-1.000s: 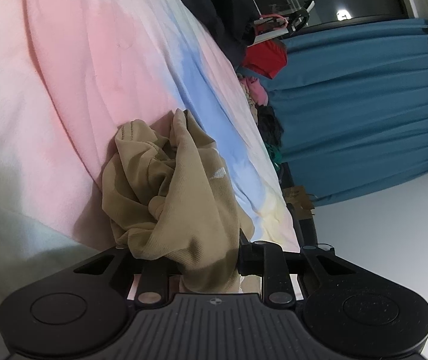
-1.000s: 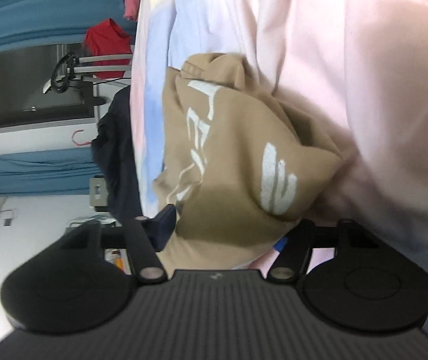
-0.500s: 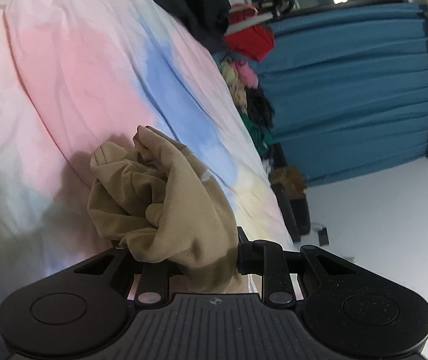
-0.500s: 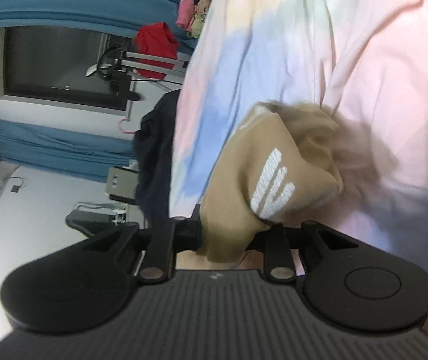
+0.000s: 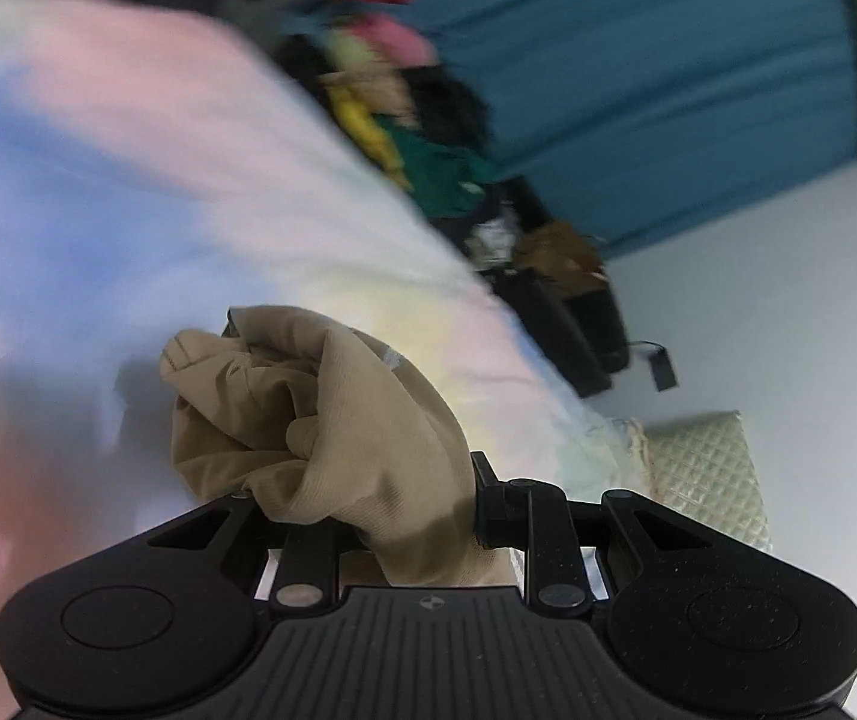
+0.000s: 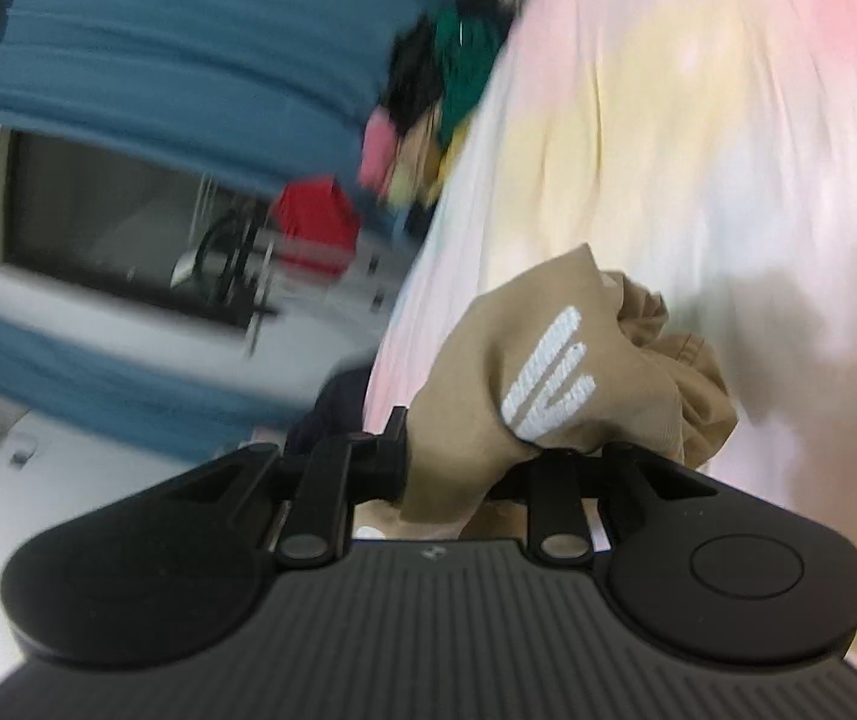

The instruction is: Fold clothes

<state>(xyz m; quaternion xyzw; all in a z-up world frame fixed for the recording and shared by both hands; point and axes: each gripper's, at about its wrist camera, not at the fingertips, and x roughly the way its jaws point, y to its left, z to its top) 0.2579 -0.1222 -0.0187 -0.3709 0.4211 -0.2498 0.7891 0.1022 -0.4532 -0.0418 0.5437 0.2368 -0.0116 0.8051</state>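
Observation:
A tan garment (image 5: pixel 332 426) with white printed stripes (image 6: pixel 548 378) hangs bunched from both grippers above a pastel tie-dye bed sheet (image 5: pixel 128 180). My left gripper (image 5: pixel 386 516) is shut on a wad of the tan cloth, which hides the fingertips. My right gripper (image 6: pixel 458 480) is shut on another part of the same garment (image 6: pixel 548 372). Both views are blurred by motion.
A pile of coloured clothes (image 5: pixel 404 96) lies at the bed's far edge before a blue curtain (image 5: pixel 668 60). A quilted cream cushion (image 5: pixel 710 474) sits by the bed corner. A red item (image 6: pixel 314 222) and a window (image 6: pixel 128 228) are to the left in the right wrist view.
Both grippers have lifted and swung with the tan garment; it has come off the sheet and bunched tighter. The views now point toward the bed's far edge and the curtain.

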